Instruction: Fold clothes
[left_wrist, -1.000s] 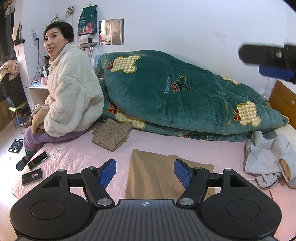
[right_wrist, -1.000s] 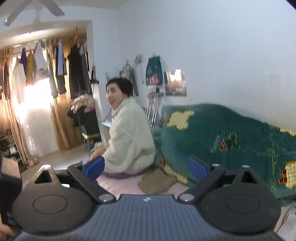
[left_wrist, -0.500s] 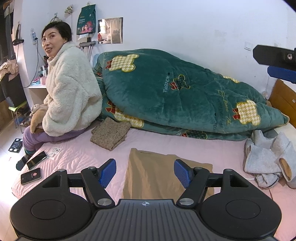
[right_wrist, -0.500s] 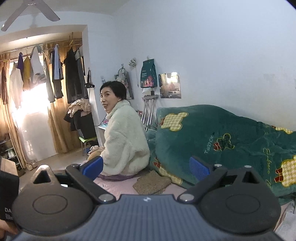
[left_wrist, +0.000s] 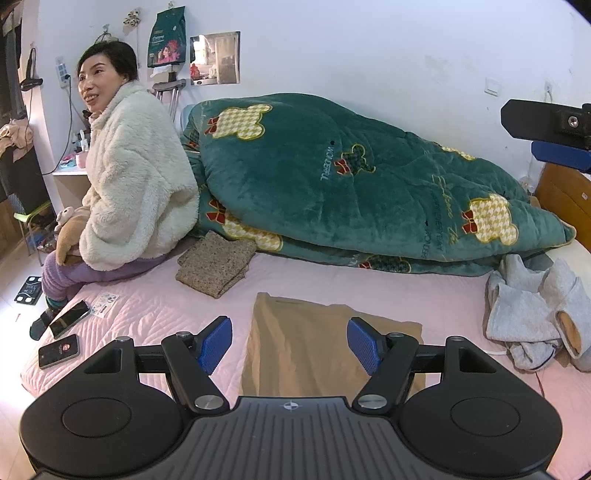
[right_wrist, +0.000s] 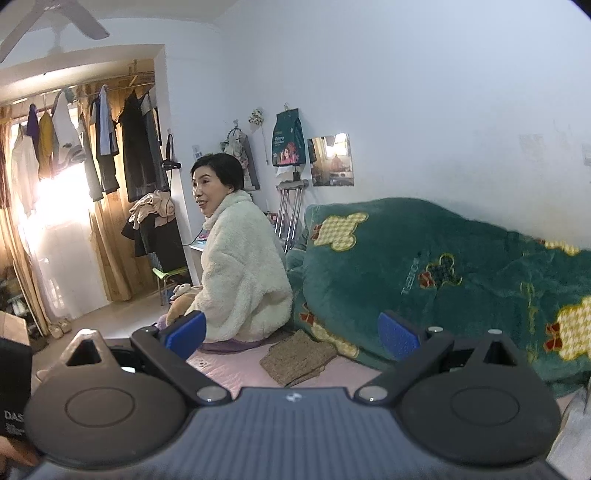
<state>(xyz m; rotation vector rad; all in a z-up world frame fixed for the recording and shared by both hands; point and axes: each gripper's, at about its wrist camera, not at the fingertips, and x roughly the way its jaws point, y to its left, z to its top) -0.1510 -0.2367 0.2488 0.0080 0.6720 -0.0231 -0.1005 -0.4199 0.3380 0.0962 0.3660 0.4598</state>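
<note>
A tan garment (left_wrist: 295, 343) lies folded flat on the pink bed sheet (left_wrist: 155, 306), straight ahead of my left gripper (left_wrist: 290, 345). That gripper hovers above its near end, open, with nothing between the blue pads. A folded speckled brown knit (left_wrist: 216, 264) rests farther back, also seen in the right wrist view as the brown knit (right_wrist: 297, 356). A crumpled grey garment (left_wrist: 532, 310) lies at the right. My right gripper (right_wrist: 291, 330) is held higher, open and empty, pointing across the bed; one of its fingers (left_wrist: 546, 125) shows at the left view's right edge.
A person in a cream fleece jacket (left_wrist: 136, 177) sits on the bed's left edge. A bulky green quilt (left_wrist: 369, 184) fills the back of the bed. Two phones (left_wrist: 59, 350) and a card lie at the near left. A wooden headboard (left_wrist: 561, 195) stands at the right.
The right gripper's finger has slid toward the right edge of the left wrist view, and the right view has panned slightly. The left gripper has stayed put.
</note>
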